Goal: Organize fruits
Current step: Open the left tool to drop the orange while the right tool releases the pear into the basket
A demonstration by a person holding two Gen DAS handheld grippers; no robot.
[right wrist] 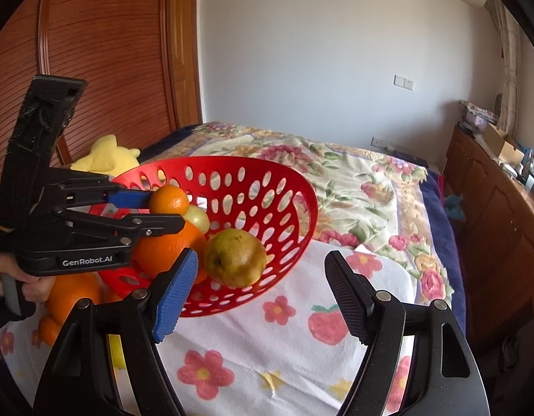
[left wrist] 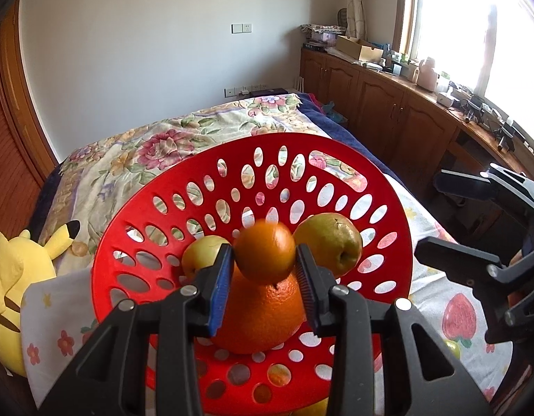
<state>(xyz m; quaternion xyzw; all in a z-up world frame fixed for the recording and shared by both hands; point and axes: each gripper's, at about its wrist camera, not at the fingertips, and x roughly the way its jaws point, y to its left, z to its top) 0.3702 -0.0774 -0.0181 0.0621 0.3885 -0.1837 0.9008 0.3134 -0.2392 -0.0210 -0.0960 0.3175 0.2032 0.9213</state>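
A red perforated basket [left wrist: 336,159] [right wrist: 287,180] sits tilted on a flowered cloth on the bed. In it lie a large orange [left wrist: 260,315] [right wrist: 162,249], a yellow-green pear [left wrist: 329,242] [right wrist: 235,256] and a small pale apple [left wrist: 201,253] [right wrist: 199,216]. My left gripper [left wrist: 265,265] [right wrist: 162,209] is shut on a small mandarin [left wrist: 265,251] [right wrist: 169,200], holding it just above the large orange inside the basket. My right gripper [right wrist: 263,298] is open and empty, in front of the basket beside the pear; it also shows at the right edge of the left wrist view [left wrist: 450,215].
More oranges [right wrist: 70,294] lie on the cloth at the basket's left, behind my left gripper. A yellow plush toy [left wrist: 13,277] [right wrist: 107,159] sits left of the basket. The white flowered cloth [right wrist: 267,346] covers a floral bedspread [left wrist: 169,142]. Wooden cabinets [left wrist: 388,104] run along the right.
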